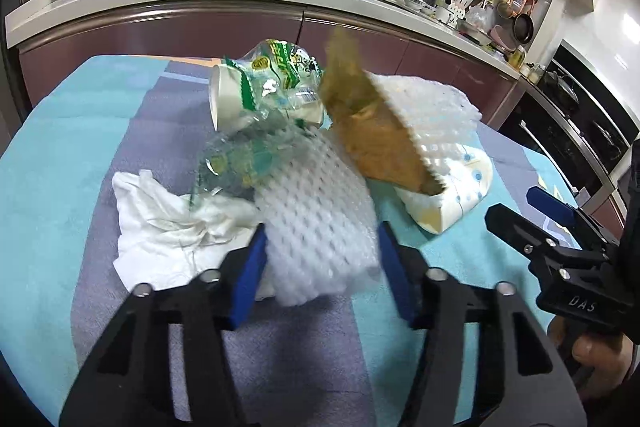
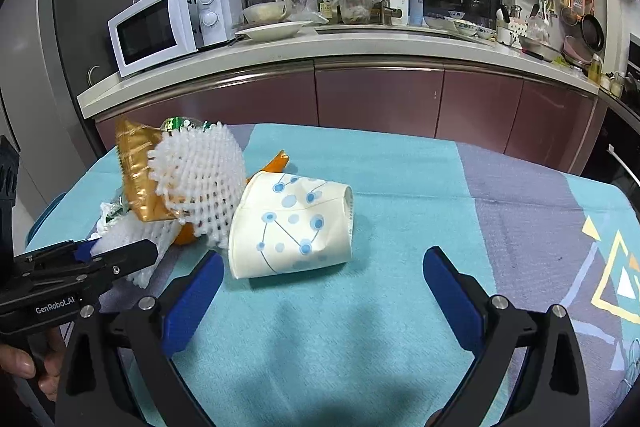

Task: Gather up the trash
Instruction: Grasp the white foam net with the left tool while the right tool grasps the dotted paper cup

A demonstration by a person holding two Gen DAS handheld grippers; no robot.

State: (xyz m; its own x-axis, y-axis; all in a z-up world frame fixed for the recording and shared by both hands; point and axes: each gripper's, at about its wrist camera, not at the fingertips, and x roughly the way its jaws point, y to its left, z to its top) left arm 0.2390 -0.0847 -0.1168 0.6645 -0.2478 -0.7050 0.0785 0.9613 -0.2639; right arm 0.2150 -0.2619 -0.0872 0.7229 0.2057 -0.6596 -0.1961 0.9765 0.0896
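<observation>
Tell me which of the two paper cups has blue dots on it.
The crushed cup lying nearest the right gripper; the other cup is plain white, wrapped in a green-printed plastic bag.

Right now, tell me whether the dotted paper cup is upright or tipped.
Tipped. The cup lies on its side on the tablecloth, crumpled, beside the foam net.

Right claw spread wide, crushed cup just ahead, apparently untouched.
</observation>
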